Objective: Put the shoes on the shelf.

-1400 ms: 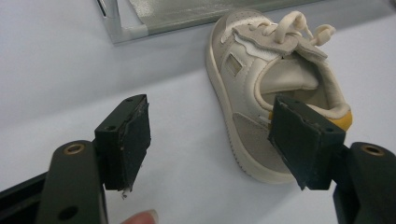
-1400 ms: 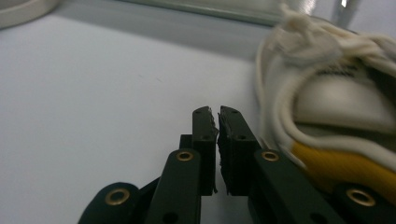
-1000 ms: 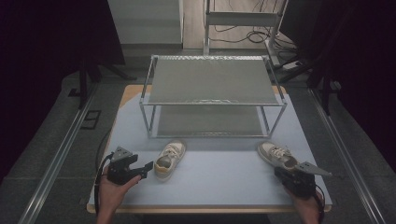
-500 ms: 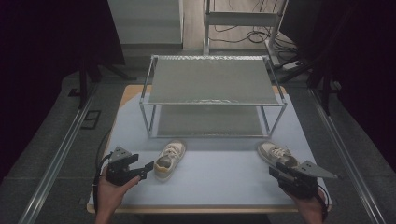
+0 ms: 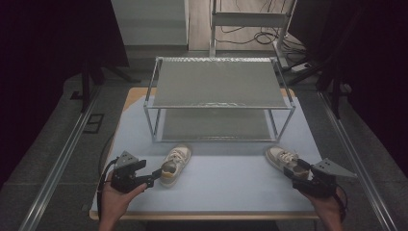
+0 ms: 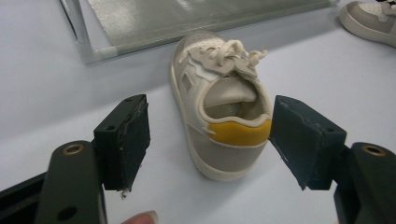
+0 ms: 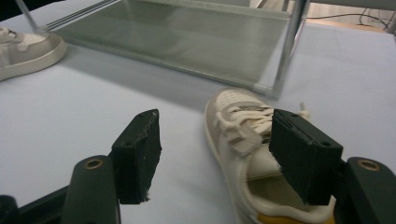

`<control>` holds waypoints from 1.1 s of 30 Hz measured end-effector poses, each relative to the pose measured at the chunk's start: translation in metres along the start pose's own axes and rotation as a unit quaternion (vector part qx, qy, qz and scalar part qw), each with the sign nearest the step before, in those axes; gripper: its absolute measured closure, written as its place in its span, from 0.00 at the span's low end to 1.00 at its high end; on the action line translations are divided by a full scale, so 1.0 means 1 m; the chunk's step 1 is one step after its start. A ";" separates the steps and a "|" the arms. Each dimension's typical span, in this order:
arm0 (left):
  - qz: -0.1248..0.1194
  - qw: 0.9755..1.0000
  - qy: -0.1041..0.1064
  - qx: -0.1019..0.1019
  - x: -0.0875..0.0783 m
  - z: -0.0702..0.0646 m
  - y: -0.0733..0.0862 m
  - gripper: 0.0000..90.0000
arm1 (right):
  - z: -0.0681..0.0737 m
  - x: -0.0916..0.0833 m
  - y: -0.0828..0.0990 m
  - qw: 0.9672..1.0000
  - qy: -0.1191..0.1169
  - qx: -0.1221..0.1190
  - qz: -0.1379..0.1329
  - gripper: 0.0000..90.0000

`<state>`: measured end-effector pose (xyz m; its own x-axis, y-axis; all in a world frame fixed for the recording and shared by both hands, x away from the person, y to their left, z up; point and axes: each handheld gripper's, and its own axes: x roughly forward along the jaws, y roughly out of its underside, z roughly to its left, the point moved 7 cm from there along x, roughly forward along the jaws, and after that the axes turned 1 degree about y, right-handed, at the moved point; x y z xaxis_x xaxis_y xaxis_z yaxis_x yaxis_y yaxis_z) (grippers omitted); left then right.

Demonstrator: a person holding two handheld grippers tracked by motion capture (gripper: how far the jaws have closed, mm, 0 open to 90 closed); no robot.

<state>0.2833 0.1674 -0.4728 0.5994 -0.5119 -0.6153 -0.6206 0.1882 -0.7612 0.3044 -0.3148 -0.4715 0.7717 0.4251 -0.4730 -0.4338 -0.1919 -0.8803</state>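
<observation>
Two small beige sneakers lie on the pale blue table [image 5: 231, 192]. The left sneaker [image 5: 175, 162] points toward the rack, and its yellow heel tab [image 6: 239, 132] sits between the jaws of my left gripper [image 6: 210, 112]. That gripper [image 5: 155, 174] is open, with the left pad clearly off the shoe. The right sneaker [image 5: 283, 160] lies under my right gripper [image 5: 293, 169]. Its jaws have just been opening and now stand wide in the right gripper view [image 7: 215, 123]. The laced upper [image 7: 243, 135] is partly between them, and the pads do not press on it.
A two-tier metal rack [image 5: 219, 82] stands on the table behind both shoes, its lower shelf [image 7: 187, 37] close ahead. Each gripper view also catches the other sneaker far off [image 6: 369, 18] [image 7: 28, 49]. Dark floor and rails flank the table.
The right gripper's jaws have opened off the right sneaker and the hand has lifted slightly. The left gripper and both shoes stay put.
</observation>
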 end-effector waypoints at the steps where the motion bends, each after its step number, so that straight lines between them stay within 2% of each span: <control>1: 0.001 1.000 0.000 0.001 0.000 0.000 0.000 0.31 | -0.002 -0.001 0.000 1.000 0.002 0.002 0.000 0.37; 14: 0.010 1.000 -0.002 0.002 0.004 0.000 0.002 0.31 | -0.016 -0.002 0.004 1.000 0.018 0.020 -0.007 0.38; 21: 0.012 1.000 -0.008 -0.003 0.003 0.000 0.003 0.29 | -0.024 -0.004 0.004 0.999 0.018 0.029 -0.006 0.36; 28: 0.018 1.000 -0.007 -0.002 0.005 -0.002 0.004 0.26 | -0.029 -0.004 0.006 0.999 0.015 0.032 0.004 0.31; 29: 0.024 1.000 -0.006 -0.001 0.007 -0.004 0.005 0.25 | -0.029 -0.002 0.008 0.999 0.009 0.033 0.014 0.27; 33: 0.037 0.999 -0.005 0.001 0.013 -0.008 0.005 0.21 | -0.030 0.004 0.013 0.999 0.002 0.032 0.037 0.20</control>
<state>0.2841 0.1551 -0.4833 0.5566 -0.4883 -0.6722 -0.6631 0.2264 -0.7135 0.3157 -0.3423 -0.4863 0.7379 0.4087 -0.5371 -0.5187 -0.1658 -0.8387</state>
